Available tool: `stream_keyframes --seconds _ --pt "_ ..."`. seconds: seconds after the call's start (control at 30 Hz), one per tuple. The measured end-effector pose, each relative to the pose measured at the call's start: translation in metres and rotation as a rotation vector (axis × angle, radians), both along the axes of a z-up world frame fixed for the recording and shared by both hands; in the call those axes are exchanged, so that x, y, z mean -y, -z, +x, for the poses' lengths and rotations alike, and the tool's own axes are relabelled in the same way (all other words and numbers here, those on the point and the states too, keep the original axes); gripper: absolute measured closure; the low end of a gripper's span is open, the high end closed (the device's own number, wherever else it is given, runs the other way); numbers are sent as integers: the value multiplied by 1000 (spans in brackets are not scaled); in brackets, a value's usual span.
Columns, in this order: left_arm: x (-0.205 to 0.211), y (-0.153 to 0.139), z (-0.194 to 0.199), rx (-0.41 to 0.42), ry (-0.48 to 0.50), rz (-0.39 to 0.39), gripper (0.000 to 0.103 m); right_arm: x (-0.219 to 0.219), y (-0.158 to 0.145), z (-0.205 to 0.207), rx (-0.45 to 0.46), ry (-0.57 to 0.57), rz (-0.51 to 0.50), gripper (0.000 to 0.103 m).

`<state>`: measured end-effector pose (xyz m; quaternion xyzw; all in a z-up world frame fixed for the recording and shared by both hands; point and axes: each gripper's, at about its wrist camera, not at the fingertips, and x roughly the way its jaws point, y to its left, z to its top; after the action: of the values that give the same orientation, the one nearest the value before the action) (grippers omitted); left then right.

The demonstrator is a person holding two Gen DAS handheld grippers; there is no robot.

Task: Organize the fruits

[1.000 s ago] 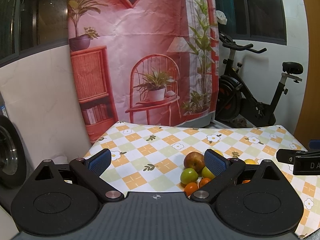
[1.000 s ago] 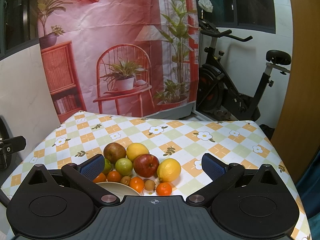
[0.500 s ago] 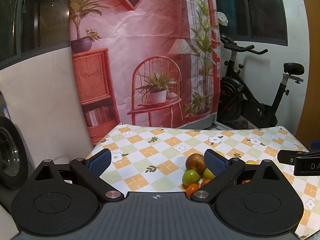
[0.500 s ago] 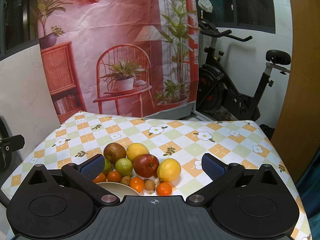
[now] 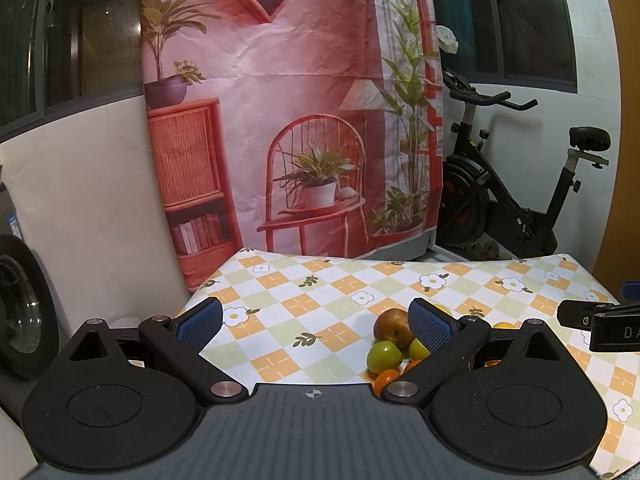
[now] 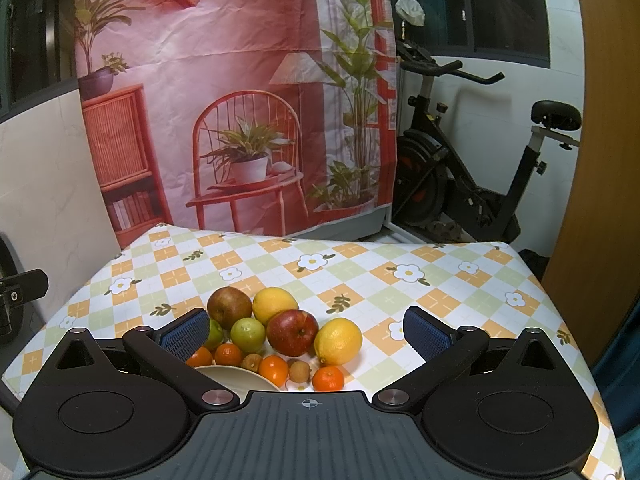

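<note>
Through the left wrist camera, our left gripper (image 5: 316, 320) hung with its jaws spread wide and nothing between them, above the checked tablecloth (image 5: 320, 300). The fruit sat toward four o'clock of centre: a reddish apple (image 5: 393, 325) with a green fruit (image 5: 384, 356) just in front of it, the rest hidden behind our right finger. Part of the other gripper showed at three o'clock.

Through the right wrist camera, our right gripper (image 6: 306, 330) was likewise released and empty, held above the pile. The fruits lay clustered and touching: a brown apple (image 6: 229, 306), a yellow fruit (image 6: 275, 300), a red apple (image 6: 292, 332), a lemon (image 6: 338, 341), a green one (image 6: 248, 334), small oranges (image 6: 328, 378) at six o'clock. A pale plate (image 6: 224, 376) rim showed at seven o'clock.

We judged nothing sorted yet. The lemon, on the outer edge, looked the easiest first pick: we should close across its short axis gently, since round fruit rolls and neighbours may be nudged.
</note>
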<state>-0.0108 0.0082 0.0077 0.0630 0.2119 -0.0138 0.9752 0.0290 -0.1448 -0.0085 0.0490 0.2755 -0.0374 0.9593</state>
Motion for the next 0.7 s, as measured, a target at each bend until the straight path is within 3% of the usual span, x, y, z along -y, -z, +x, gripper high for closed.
stream_keyframes --seconds 0.7 --pt "-1 0 0 -2 -2 2 3 0 1 0 3 0 2 0"
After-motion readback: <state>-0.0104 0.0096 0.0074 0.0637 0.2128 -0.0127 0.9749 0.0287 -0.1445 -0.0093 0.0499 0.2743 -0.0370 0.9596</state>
